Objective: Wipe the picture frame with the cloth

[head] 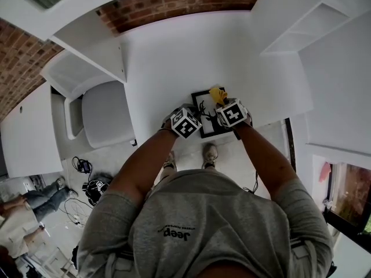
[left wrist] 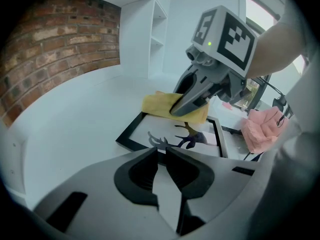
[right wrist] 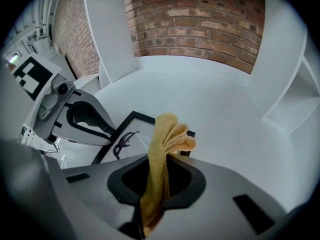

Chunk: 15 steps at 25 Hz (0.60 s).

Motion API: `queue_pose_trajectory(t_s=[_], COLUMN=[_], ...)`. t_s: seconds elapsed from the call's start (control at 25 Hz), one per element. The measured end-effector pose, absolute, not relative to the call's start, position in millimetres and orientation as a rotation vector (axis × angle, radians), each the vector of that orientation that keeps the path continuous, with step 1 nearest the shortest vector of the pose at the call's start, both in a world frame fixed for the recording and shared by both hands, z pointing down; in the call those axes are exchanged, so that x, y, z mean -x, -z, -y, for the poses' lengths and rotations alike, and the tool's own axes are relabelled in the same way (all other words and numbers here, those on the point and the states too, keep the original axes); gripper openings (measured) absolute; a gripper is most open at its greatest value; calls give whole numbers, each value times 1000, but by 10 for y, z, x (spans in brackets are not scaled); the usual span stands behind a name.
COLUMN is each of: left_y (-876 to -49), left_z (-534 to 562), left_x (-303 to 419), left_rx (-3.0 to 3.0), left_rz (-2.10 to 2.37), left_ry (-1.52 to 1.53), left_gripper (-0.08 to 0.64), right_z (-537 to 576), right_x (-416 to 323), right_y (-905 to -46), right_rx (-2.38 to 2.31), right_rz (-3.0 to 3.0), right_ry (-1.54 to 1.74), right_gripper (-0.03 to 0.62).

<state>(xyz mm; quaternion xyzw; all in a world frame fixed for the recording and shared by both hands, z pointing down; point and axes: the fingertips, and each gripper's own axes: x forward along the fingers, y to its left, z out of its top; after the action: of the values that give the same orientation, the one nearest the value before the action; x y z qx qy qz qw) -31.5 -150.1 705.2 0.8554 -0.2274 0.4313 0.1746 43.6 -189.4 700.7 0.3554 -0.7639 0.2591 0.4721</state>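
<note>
**Wipe lined up, contact not confirmed**

Nearest in, the left gripper is closed up with nothing pinched. Its tips are parked at the 8 o'clock side of the picture frame, which is laid flat on the white table, so the frame is probably being steadied. Further out, the yellow cloth is clamped tight in the right gripper and bunched over the frame's 1 o'clock corner. Next, the wad would need to be pressed down and dragged across the glass toward 7 o'clock. Whether cloth and glass are actually touching can't be made out. In the head view the frame's near edge is blocked by both grippers.
</note>
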Motion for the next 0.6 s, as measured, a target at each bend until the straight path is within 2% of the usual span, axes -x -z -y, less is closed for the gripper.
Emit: queue_pose_trajectory(t_s=[0.6], left_y=[-7052], left_z=[1522], left_x=[326], left_rx=[-2414], left_rz=[653], left_ry=[-1208], left_gripper=[54], right_z=[900], right_x=[-620], right_y=[-7013], right_rx=[-764], right_rz=[1822], right_ry=[-680], right_gripper=[54])
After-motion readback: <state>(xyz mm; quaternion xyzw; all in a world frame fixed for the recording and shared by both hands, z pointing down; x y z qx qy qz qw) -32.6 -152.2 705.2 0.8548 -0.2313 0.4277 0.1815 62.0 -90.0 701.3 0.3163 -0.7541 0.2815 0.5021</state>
